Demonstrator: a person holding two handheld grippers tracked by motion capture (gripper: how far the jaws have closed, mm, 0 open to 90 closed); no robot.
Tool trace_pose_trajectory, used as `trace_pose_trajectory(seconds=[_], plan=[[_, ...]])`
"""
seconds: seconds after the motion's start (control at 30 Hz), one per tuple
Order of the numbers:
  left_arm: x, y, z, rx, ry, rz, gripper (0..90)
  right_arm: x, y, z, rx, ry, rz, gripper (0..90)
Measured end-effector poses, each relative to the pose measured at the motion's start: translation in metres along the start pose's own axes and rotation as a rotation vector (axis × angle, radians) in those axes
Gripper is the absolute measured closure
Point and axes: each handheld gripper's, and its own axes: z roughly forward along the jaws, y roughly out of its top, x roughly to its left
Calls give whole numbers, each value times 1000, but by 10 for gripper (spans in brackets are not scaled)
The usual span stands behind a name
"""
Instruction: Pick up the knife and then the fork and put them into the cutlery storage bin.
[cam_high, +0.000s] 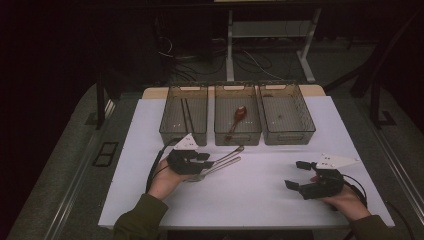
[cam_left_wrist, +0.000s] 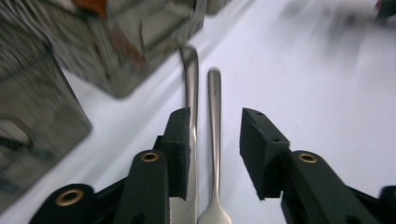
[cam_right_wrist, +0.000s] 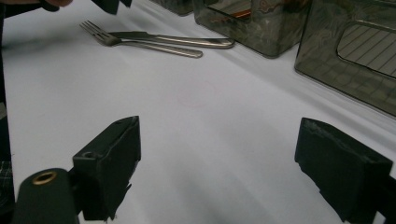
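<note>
A white desk (cam_high: 260, 200) stands in a dim room, its far edge carrying three smoky see-through bins in a row. The left bin (cam_high: 183, 114) holds thin dark sticks that are hard to make out. The middle bin (cam_high: 238, 114) holds a reddish-brown spoon (cam_high: 238, 117). The right bin (cam_high: 286, 112) shows just a small dark speck on its floor.

Just in front of the bins, on the person's left, a hand (cam_high: 162, 181) in an olive sleeve grips the left tongs (cam_high: 207, 161), topped by a grey three-cornered plate. They point along a steel knife (cam_high: 229, 153) and a steel fork (cam_high: 222, 167) that lie side by side on the desk. In the left gripper view the two handles run between the jaws. The knife (cam_left_wrist: 190, 93) lies against the inner face of the left-hand jaw; the fork (cam_left_wrist: 214, 121) sits in the gap, clear of the other jaw. The jaws are partly closed around the pair but do not clamp them. That view is blurred, and the blade and the tines are cut off at its bottom edge.

On the person's right, well apart from the cutlery, the right tongs (cam_high: 295, 175) rest low over bare desk with jaws spread wide and nothing between them. The right gripper view looks across the desk to the fork (cam_right_wrist: 140, 44) and the knife (cam_right_wrist: 173, 39), where the left tongs are cut off by the top edge.
</note>
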Motion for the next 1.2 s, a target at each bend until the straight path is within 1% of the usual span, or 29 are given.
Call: trace_pose_trajectory(seconds=[0.17,0.23,0.3,0.37,0.43,0.5,0.6,0.67,0.73,0.83,0.93,0.97,1.1,1.17,1.2], plan=[[-2,-6,11,71,-16,20,728,1,0,2,9,10,-8,138],[-2,-8,16,82,-22,19,735,1,-1,2,9,12,-2,138],[-3,-10,19,101,-17,19,742,0,-1,3,13,15,-3,138],[-2,-10,21,110,-19,28,749,0,-1,3,16,17,1,138],[-2,-11,22,117,-14,29,755,0,-1,3,13,16,7,138],[-3,-11,25,129,-21,36,763,0,-1,2,14,15,10,138],[-4,-12,26,124,-13,41,781,0,-1,2,14,15,11,138],[-4,-12,27,116,-6,39,816,0,-1,2,15,15,10,138],[-3,-12,26,120,-11,43,838,0,-1,3,20,15,12,138],[-2,-12,26,121,-10,34,843,0,-1,3,22,12,13,138],[-2,-12,26,119,-12,39,844,0,0,3,27,11,15,138],[-3,-12,26,114,-15,26,847,0,0,3,31,9,14,138],[-1,-11,26,113,-29,13,848,1,1,4,44,14,10,138],[-2,-10,25,109,-35,9,848,3,3,3,55,21,4,137],[-3,-9,24,106,-38,10,848,3,4,3,59,24,-10,137]])
